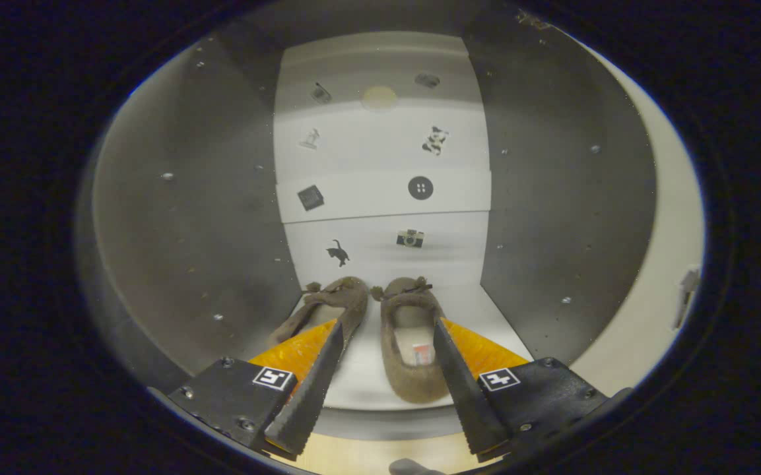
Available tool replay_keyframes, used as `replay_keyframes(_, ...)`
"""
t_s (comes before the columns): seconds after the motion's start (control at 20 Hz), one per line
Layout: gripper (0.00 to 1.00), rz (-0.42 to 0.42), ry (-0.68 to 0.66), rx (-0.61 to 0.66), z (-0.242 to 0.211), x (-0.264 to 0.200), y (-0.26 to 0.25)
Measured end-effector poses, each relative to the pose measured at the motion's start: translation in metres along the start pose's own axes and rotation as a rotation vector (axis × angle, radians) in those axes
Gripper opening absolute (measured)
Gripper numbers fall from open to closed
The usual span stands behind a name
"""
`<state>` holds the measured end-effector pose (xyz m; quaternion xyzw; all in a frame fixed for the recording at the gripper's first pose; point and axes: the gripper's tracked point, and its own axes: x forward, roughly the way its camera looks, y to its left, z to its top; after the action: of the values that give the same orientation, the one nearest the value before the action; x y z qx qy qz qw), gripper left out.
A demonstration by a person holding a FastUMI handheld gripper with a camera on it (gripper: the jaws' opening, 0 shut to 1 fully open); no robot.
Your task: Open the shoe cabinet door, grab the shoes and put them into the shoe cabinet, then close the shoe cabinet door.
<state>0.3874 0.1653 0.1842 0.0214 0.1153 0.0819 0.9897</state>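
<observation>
Since both slippers (380,330) already sit side by side on the shoe cabinet (189,218) floor, toes toward its back wall (380,165), I judge the placing step all but done. My gripper (387,389) is released, its fingers spread and gripping nothing: the right slipper lies between them, close against the right finger, while the left slipper is partly hidden beyond the left finger. Next I would draw straight back without snagging a heel, then reach for the door (657,264), open off to the right, and swing it shut.
</observation>
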Motion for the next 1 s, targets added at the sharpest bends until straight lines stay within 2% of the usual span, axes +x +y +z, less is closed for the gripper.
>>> replay_keyframes(0.1, 0.89, 0.030, -0.022, -0.016, -0.002, -0.043, 0.010)
replay_keyframes(0.2, 0.98, 0.048, -0.043, -0.034, -0.001, -0.086, 0.015)
replay_keyframes(0.25, 0.99, 0.049, -0.063, -0.037, 0.000, -0.105, 0.016)
replay_keyframes(0.45, 1.00, 0.047, -0.129, -0.026, -0.016, -0.196, 0.011)
replay_keyframes(0.7, 1.00, 0.056, -0.140, -0.110, -0.043, -0.289, -0.003)
replay_keyframes(0.9, 1.00, 0.054, -0.145, -0.102, -0.054, -0.352, -0.028)
replay_keyframes(1.0, 1.00, 0.023, -0.171, -0.102, -0.051, -0.379, -0.054)
